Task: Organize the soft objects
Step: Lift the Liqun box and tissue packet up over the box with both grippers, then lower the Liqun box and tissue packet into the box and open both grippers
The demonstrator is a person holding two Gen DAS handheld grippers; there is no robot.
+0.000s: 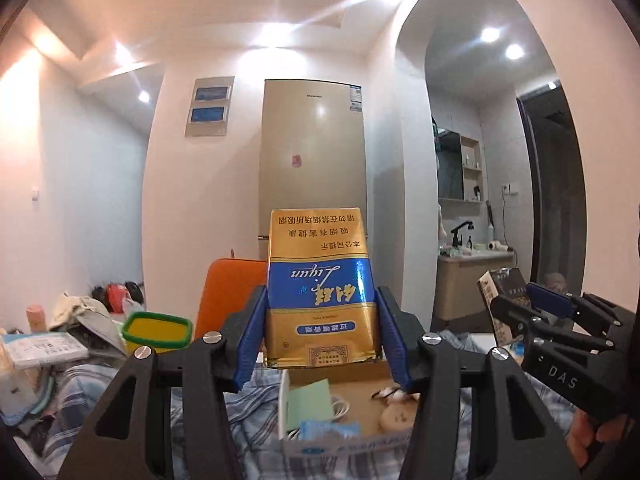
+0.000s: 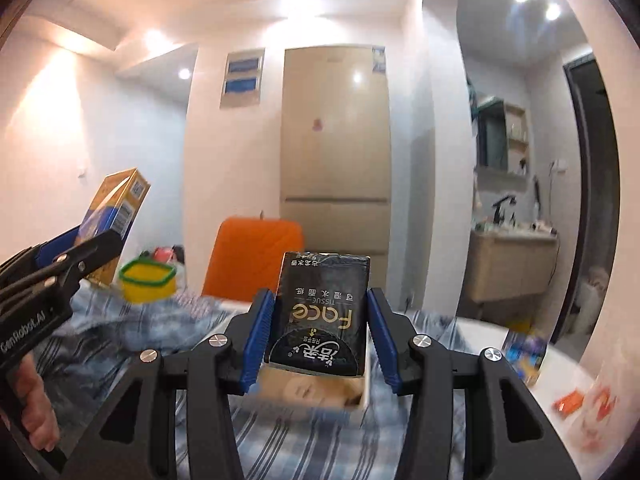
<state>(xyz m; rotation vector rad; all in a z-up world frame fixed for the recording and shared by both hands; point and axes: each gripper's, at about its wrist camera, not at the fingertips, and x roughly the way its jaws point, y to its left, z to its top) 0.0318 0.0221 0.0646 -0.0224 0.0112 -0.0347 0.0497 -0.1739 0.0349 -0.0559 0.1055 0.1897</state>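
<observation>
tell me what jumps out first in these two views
A gold and blue pack sits upside down between the left gripper pads, held up in front of a tall fridge. The right gripper clamps a black tissue pack, also inverted. Behind both stands an orange chair.

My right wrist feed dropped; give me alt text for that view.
The right gripper holds a black face tissue pack upside down above a cardboard box on a blue plaid cloth. At left, the left gripper holds a gold-and-blue carton.
</observation>
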